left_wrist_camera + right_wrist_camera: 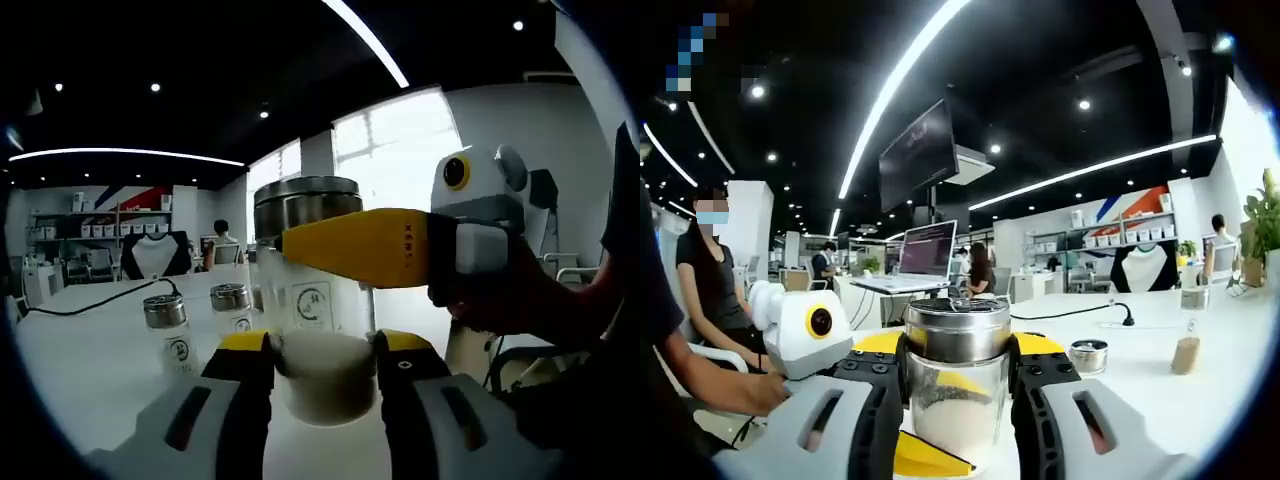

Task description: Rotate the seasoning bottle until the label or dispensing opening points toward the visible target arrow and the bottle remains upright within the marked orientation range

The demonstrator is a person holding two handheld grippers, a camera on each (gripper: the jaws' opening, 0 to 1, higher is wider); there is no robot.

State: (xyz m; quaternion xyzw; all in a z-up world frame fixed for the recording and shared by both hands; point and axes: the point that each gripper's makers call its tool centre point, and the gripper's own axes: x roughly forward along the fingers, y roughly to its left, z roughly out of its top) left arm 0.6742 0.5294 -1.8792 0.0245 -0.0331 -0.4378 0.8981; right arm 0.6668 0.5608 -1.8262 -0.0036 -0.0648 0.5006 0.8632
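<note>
Worktop [90, 350]: white, bottle [318, 300] upright on it.
Left tongs [322, 362]: you pinch the bottle's lower body.
Right tongs [958, 372]: you clamp it below the cap [957, 328].

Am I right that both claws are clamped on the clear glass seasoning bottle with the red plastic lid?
Not quite: the lid is brushed metal, not red plastic, as the right gripper view shows. Both the right claw and the left claw do clamp the clear glass seasoning bottle.
</note>
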